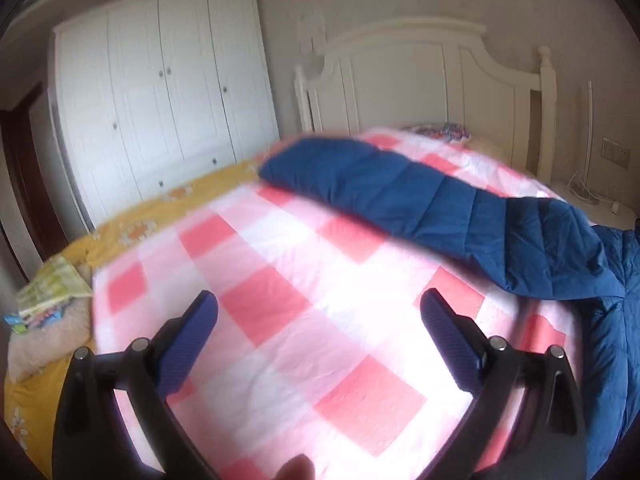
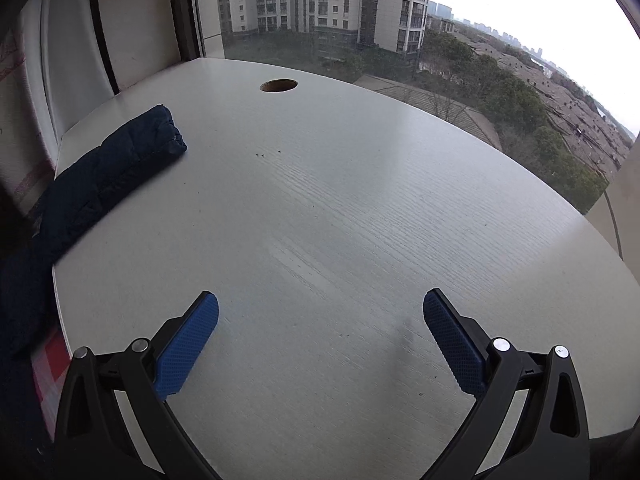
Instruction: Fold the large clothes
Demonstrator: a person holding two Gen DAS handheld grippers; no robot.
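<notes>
The left tool (image 1: pixel 318 304) stands wide open and holds nothing, its dimpled blue pads (image 1: pixel 188 344) on black arms low in the frame above a pink-and-white checked quilt (image 1: pixel 280 320) on the bed. A quilted navy jacket (image 1: pixel 460 208) lies on it across the centre and right, one stitched sleeve reaching toward upper centre. A yellow floral sheet (image 1: pixel 160 208) edges the quilt at left; a white panelled wardrobe (image 1: pixel 160 88) and white headboard (image 1: pixel 420 80) fill the top.

The right tool (image 2: pixel 320 304) is likewise spread apart and empty, over a pale wood-grain desk (image 2: pixel 360 220) with a round cable hole (image 2: pixel 279 85) near top centre. Another padded navy sleeve (image 2: pixel 120 156) rests on the desk's left edge. No writing is legible.
</notes>
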